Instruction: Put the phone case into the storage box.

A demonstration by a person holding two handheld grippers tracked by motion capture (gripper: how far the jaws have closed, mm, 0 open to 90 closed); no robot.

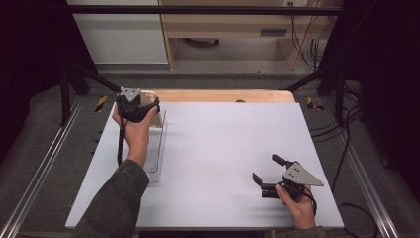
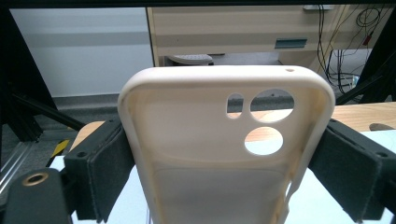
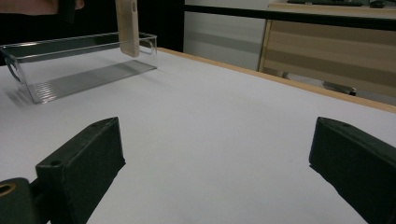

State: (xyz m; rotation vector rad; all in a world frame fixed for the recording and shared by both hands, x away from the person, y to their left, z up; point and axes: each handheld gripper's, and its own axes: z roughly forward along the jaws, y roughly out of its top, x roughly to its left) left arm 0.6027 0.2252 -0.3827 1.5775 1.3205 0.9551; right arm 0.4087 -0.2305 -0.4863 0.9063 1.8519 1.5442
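A cream phone case (image 2: 210, 154) with camera cut-outs stands upright between the jaws of my left gripper (image 2: 224, 168), which is shut on its two long sides. In the high view my left gripper (image 1: 141, 110) is held above the far end of a clear plastic bin (image 1: 154, 148) at the table's left. The right gripper view has the case (image 3: 127, 25) hanging just over the bin (image 3: 88, 70), its lower end near the rim. My right gripper (image 1: 266, 167) rests low at the front right, open, with nothing between its jaws (image 3: 217, 158).
The white table top (image 1: 223, 134) has a wooden strip (image 1: 223, 95) along its far edge. Black frame posts stand at both back corners. Beyond the table are a wooden desk (image 1: 237, 29) and hanging cables (image 1: 309, 44).
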